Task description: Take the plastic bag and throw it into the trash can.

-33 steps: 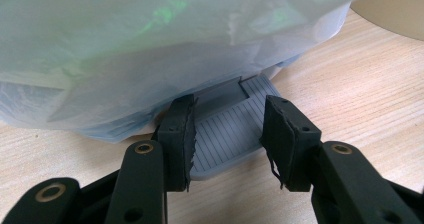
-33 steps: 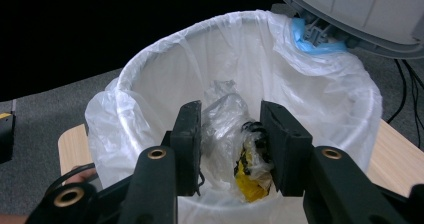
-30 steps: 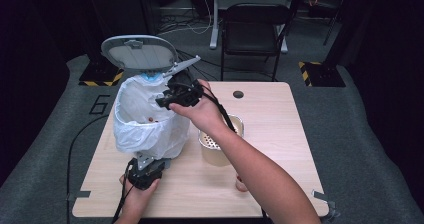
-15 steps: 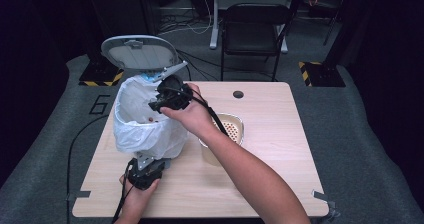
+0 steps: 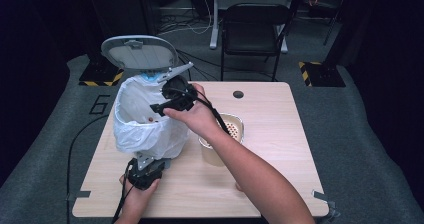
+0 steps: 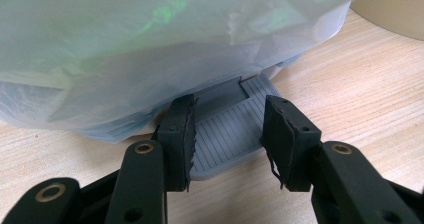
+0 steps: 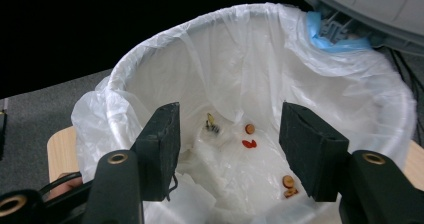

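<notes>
A pedal bin lined with a white bag (image 5: 145, 129) stands on the left of the wooden table (image 5: 280, 149), its grey lid (image 5: 140, 53) raised. My right gripper (image 5: 159, 107) hovers over the bin's mouth. In the right gripper view it (image 7: 231, 114) is open with nothing between its jaws. Below lie small red and brown scraps (image 7: 249, 143) on the liner (image 7: 240, 59). My left gripper (image 5: 145, 166) sits low at the bin's foot. It (image 6: 228, 106) is open, and its jaws straddle the grey ribbed pedal (image 6: 225, 134) under the bag (image 6: 150, 44).
A beige cup (image 5: 215, 154) with speckled contents stands just right of the bin, under my right forearm. A black chair (image 5: 255, 29) stands beyond the table's far edge. Cables run on the floor at the left.
My right gripper has moved left from near the bin's right rim to over its mouth. The left gripper has stayed at the pedal and the lid stays up.
</notes>
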### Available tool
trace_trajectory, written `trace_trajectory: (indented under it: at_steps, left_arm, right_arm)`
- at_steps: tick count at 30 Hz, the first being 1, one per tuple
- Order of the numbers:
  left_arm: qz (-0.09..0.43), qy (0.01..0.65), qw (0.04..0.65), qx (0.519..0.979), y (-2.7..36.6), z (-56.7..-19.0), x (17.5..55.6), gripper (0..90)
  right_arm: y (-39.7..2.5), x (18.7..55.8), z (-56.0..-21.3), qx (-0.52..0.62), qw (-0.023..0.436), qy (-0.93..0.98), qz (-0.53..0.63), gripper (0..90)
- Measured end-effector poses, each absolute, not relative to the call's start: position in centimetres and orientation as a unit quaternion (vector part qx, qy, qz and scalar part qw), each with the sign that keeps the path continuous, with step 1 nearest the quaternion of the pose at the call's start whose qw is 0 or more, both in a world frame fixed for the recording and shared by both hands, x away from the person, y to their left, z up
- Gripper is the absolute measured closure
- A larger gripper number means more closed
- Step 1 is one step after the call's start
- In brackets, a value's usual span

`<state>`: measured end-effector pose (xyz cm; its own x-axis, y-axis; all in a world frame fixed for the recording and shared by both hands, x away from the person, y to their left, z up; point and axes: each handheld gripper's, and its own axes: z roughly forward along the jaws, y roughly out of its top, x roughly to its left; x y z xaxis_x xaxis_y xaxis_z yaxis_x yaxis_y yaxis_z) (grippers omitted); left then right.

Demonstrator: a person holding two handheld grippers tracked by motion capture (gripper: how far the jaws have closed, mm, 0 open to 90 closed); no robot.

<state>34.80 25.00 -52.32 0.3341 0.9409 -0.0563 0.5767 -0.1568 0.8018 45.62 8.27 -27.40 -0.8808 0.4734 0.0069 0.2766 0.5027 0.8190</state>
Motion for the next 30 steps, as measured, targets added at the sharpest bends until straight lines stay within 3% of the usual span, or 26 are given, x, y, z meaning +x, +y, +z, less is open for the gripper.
trace_trajectory:
  at_steps: [8, 23, 25, 26, 30]
  left_arm:
    - [0.239, 0.526, 0.382, 0.721, 25.0, -52.4, 34.8, 56.2]
    - [0.241, 0.527, 0.383, 0.719, 25.0, -52.4, 34.8, 56.3]
    - [0.243, 0.514, 0.358, 0.741, 25.4, -52.2, 34.8, 56.2]
    - [0.241, 0.528, 0.382, 0.720, 25.0, -52.4, 34.8, 56.3]
    - [0.241, 0.527, 0.381, 0.721, 25.0, -52.4, 34.8, 56.2]
  right_arm:
    - [5.0, 44.5, -26.2, 0.221, 0.127, 0.853, 0.456, 41.6]
    - [-0.6, 43.8, -27.2, 0.252, 0.154, 0.844, 0.447, 42.3]
    - [-1.4, 43.8, -27.4, 0.260, 0.154, 0.842, 0.447, 42.6]
    - [-1.7, 43.9, -27.5, 0.262, 0.155, 0.841, 0.448, 42.7]
    - [-2.9, 43.8, -27.9, 0.269, 0.162, 0.835, 0.451, 42.8]
